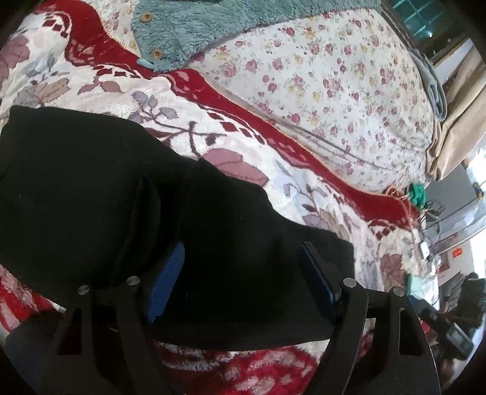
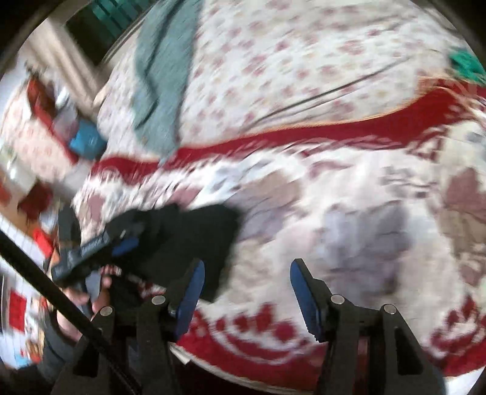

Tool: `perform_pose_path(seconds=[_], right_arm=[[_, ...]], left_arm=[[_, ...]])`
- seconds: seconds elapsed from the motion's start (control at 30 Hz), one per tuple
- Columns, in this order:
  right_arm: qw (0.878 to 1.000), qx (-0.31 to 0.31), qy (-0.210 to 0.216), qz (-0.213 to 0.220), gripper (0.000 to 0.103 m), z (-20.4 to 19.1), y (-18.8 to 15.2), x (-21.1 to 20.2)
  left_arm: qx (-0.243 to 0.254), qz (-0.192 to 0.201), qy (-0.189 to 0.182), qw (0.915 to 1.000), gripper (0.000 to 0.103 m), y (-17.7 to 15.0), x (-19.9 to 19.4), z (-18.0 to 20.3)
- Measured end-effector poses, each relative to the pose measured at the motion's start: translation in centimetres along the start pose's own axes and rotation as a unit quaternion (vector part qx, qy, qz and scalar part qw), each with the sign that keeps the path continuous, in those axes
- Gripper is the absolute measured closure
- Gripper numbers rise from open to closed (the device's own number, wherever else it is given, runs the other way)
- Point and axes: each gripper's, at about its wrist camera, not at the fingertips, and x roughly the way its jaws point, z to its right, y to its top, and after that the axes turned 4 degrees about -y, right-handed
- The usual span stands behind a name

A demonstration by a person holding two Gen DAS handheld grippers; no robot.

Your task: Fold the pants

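The black pants [image 1: 127,194] lie folded in a thick bundle on a red and white floral blanket [image 1: 231,121]. My left gripper [image 1: 243,270] hovers low over the bundle's near end with its jaws wide apart. Black cloth fills the space between its blue pads [image 1: 168,279], which do not pinch it. The right wrist view is blurred. It shows the pants [image 2: 194,234] at the left, with my left gripper [image 2: 127,241] on them in a person's hand [image 2: 101,293]. My right gripper [image 2: 247,285] stands open to the right of the pants, with only blanket [image 2: 349,237] between its fingers.
A teal fleece garment with wooden buttons [image 1: 188,27] lies at the far end on a small-flowered sheet [image 1: 334,91]. A grey-blue folded cloth [image 1: 436,91] and a beige curtain [image 1: 461,121] line the right side. Beyond the bed's left edge are a blue box [image 2: 86,141] and clutter.
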Motion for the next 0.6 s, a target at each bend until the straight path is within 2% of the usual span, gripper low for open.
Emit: perform_pose_path(seconds=[0.1, 0.2, 0.33, 0.4, 0.43, 0.53, 0.6], right_arm=[[0.998, 0.058, 0.013, 0.020, 0.046, 5.1, 0.4, -1.5], [0.996, 0.082, 0.016, 0.035, 0.046, 8.8, -0.7, -1.5], [0.985, 0.167, 0.046, 0.024, 0.046, 12.0, -2.6, 0.2], [0.983, 0.168, 0.053, 0.059, 0.046, 12.1, -2.5, -0.6], [0.982, 0.167, 0.061, 0.069, 0.046, 12.1, -2.5, -0.9], [0.978, 0.182, 0.080, 0.064, 0.046, 12.7, -2.6, -0.7], [0.975, 0.193, 0.086, 0.067, 0.046, 13.2, -2.6, -0.8]], left_arm=[[-0.018, 0.022, -0.037, 0.9989, 0.025, 0.3, -1.1, -0.5], [-0.035, 0.054, -0.091, 0.9938, 0.025, 0.5, -2.5, -0.8], [-0.037, 0.106, -0.107, 0.9879, 0.025, 1.2, -4.7, -0.8], [-0.040, 0.124, -0.123, 0.9838, 0.025, 1.7, -6.2, -1.0], [-0.042, 0.136, -0.126, 0.9817, 0.025, 2.1, -7.5, -1.3], [-0.053, 0.165, -0.112, 0.9784, 0.025, 3.3, -10.9, -3.0], [-0.080, 0.177, -0.085, 0.9772, 0.025, 4.1, -13.7, -5.8]])
